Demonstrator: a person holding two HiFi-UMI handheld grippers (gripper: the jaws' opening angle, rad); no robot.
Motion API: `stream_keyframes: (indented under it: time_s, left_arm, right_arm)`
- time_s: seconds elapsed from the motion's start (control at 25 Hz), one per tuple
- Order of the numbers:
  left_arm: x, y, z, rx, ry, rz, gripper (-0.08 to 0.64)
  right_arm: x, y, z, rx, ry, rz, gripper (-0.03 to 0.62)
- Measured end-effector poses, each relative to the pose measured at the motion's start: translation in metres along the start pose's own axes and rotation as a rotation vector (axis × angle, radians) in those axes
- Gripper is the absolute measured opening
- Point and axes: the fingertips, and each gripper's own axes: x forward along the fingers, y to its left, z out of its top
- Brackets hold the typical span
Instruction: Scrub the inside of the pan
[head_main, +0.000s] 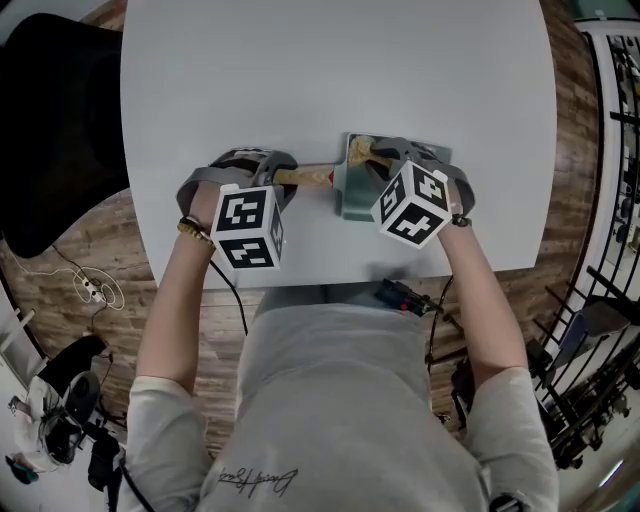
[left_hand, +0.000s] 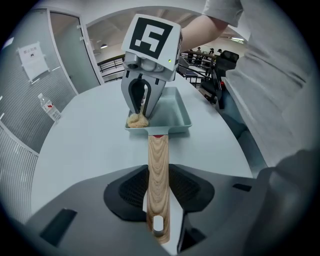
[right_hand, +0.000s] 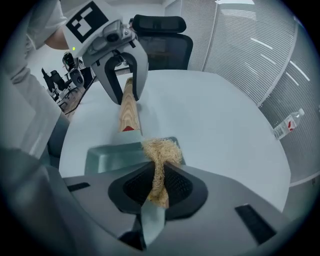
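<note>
even indoor light, fisheye-warped edges

Nothing legible in the room.
Script on the shirt (head_main: 255, 482) near me and the sheet (left_hand: 31, 55) on the far glass wall (left_hand: 65, 60) are too small to read.

White table (head_main: 330, 90); black chair (head_main: 50, 130) beside it; water bottle (right_hand: 288, 125) beyond table edge.
</note>
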Motion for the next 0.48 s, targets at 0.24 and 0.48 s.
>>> stream_keyframes:
  time_s: [0.24, 0.48]
  left_arm:
    - [0.001, 0.000, 0.002, -0.017, -0.009, -0.011, 0.138]
    - [0.004, -0.001, -0.007, -0.051, 0.001, -0.017, 0.138]
  right_arm:
    - [0.013, -0.002, -0.001, -0.058, 0.067, 0.012, 0.067]
    - [0.023, 0.003, 0.004, -0.090, 0.140, 0.070, 0.067]
